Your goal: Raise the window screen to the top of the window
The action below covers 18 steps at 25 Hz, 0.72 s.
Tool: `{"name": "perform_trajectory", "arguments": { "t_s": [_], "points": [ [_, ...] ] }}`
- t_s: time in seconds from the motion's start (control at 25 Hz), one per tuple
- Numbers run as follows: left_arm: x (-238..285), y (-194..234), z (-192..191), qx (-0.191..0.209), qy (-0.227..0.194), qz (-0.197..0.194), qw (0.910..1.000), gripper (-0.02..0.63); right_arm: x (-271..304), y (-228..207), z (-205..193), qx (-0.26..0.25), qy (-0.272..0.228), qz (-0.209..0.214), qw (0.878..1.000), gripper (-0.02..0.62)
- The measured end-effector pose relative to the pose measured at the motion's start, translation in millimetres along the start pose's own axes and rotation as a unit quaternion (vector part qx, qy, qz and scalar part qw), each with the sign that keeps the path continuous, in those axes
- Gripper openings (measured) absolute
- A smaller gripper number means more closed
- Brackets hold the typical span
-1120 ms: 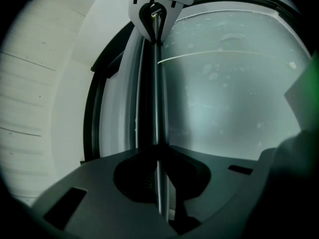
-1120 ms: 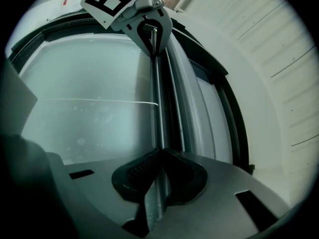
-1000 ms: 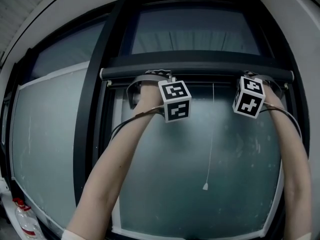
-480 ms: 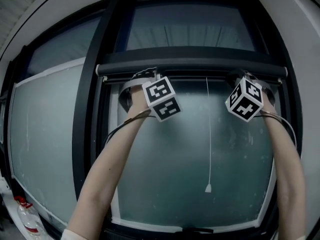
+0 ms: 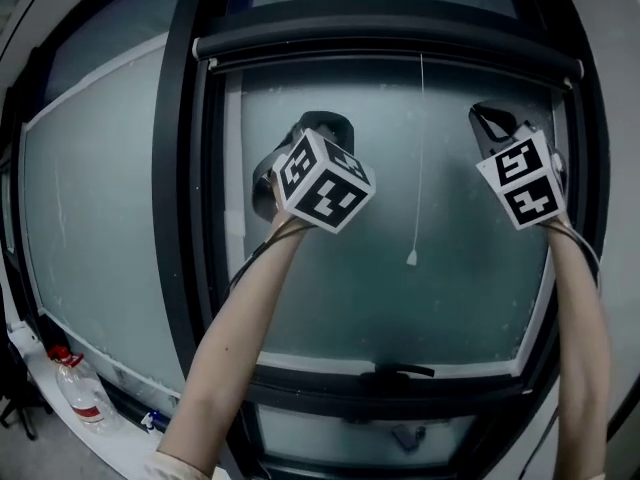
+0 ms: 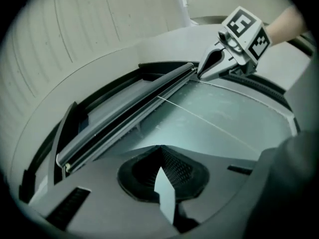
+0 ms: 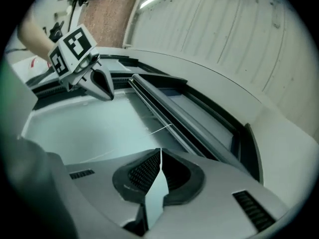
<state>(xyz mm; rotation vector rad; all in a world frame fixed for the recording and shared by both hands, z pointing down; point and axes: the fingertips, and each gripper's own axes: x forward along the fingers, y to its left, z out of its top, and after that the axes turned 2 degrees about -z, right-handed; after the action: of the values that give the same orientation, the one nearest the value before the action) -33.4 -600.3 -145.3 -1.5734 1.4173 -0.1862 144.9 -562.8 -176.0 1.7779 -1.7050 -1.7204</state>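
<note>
Dark screen bar (image 5: 390,53) atop pane; left claw (image 6: 159,148), right claw (image 7: 159,151) clenched empty (bottle (image 5: 78,396) low left).

Frosted side window (image 5: 100,188), dark frame (image 5: 172,168); a bottle (image 5: 82,388) on the pale sill (image 5: 35,360).

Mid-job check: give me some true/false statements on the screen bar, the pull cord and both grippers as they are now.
1. The screen bar lies at the top of the window. True.
2. The left gripper clamps the screen bar. False: it is below the bar, fingers together on nothing.
3. The pull cord hangs between the two grippers. True.
4. The right gripper has its fingers wide apart. False: they are together, holding nothing.
</note>
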Motion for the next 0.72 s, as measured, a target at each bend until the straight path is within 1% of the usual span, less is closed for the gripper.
{"name": "perform_trajectory", "arguments": {
  "t_s": [0.08, 0.16, 0.24, 0.32, 0.4, 0.52, 0.6, 0.64, 0.72],
  "points": [
    [-20, -20, -17, -0.043, 0.002, -0.015, 0.999, 0.003, -24, 16, -6, 0.062, -0.006, 0.004, 0.998, 0.015],
    [-41, -43, -35, -0.09, 0.006, -0.029, 0.9955, 0.003, -53, 38, -14, 0.125, -0.015, 0.009, 0.992, 0.015],
    [-66, -69, -55, -0.144, 0.009, -0.043, 0.9886, 0.003, -86, 65, -24, 0.177, -0.019, 0.015, 0.984, 0.015],
    [-102, -100, -78, -0.192, 0.012, -0.055, 0.9798, 0.003, -127, 103, -31, 0.229, -0.019, 0.025, 0.973, 0.015],
    [-151, -139, -107, -0.213, 0.029, -0.065, 0.9746, 0.003, -180, 150, -34, 0.277, -0.013, 0.046, 0.96, 0.015],
    [-226, -207, -157, -0.227, 0.073, -0.08, 0.9679, 0.003, -268, 221, -44, 0.343, 0.018, 0.072, 0.936, 0.015],
    [-270, -251, -193, -0.238, 0.106, -0.088, 0.9615, 0.003, -322, 272, -62, 0.375, 0.061, 0.086, 0.921, 0.015],
    [-290, -269, -210, -0.248, 0.123, -0.086, 0.9571, 0.003, -346, 297, -72, 0.39, 0.086, 0.092, 0.912, 0.015],
    [-322, -291, -236, -0.278, 0.144, -0.069, 0.947, 0.003, -388, 344, -88, 0.425, 0.134, 0.108, 0.889, 0.015]
  ]
}}
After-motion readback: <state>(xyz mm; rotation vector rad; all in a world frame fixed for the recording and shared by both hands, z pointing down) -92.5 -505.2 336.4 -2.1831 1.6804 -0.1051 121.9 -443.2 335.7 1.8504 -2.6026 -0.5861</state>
